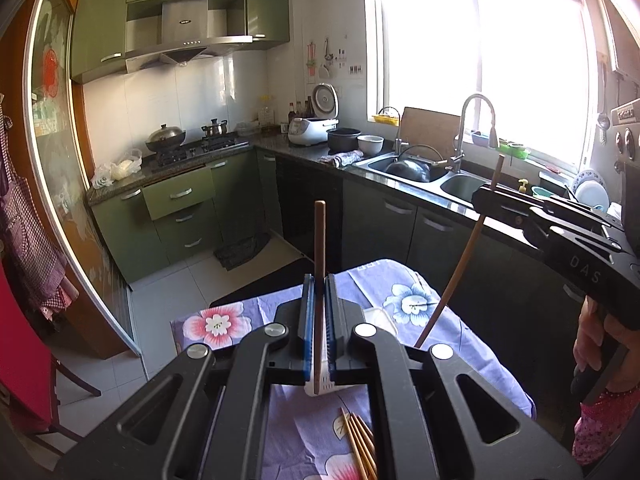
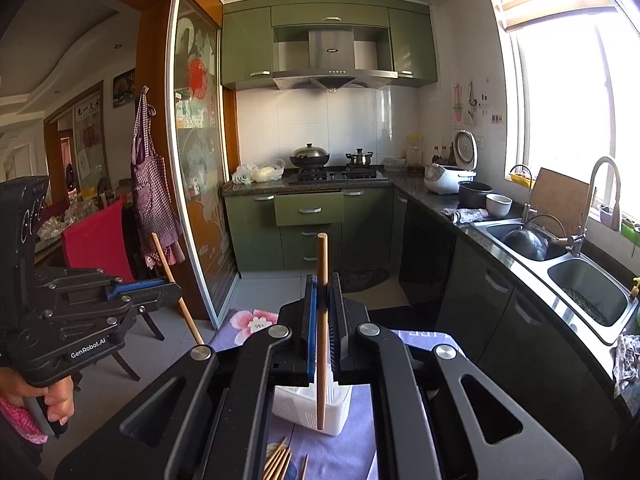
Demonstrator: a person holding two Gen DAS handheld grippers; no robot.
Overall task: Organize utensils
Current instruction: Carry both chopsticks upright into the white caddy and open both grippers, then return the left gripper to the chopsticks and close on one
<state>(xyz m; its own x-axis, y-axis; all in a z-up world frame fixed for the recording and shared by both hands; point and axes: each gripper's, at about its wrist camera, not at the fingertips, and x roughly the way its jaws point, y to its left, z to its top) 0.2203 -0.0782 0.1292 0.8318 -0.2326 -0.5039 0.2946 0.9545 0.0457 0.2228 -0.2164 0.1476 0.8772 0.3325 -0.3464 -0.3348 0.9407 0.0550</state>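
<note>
My left gripper [image 1: 319,280] is shut on a dark brown chopstick [image 1: 319,240] that stands upright between its blue pads. In the right wrist view, my right gripper [image 2: 322,280] is shut on a lighter wooden chopstick [image 2: 322,256], also upright. Each gripper shows in the other's view: the right gripper [image 1: 486,194] holds its chopstick [image 1: 456,276] slanted, and the left gripper [image 2: 176,290] holds its chopstick [image 2: 164,252] tilted. Below both, a white slotted holder [image 2: 308,404] [image 1: 332,385] stands on the floral cloth, partly hidden by the jaws. Several loose chopsticks [image 1: 358,440] [image 2: 278,460] lie near the front edge.
The table [image 1: 404,280] has a purple flowered cloth. A counter with a double sink [image 2: 588,292] and tap runs along the right under the window. A stove with pots [image 2: 336,168] is at the back, a glass sliding door [image 2: 200,200] and a red chair [image 2: 100,236] on the left.
</note>
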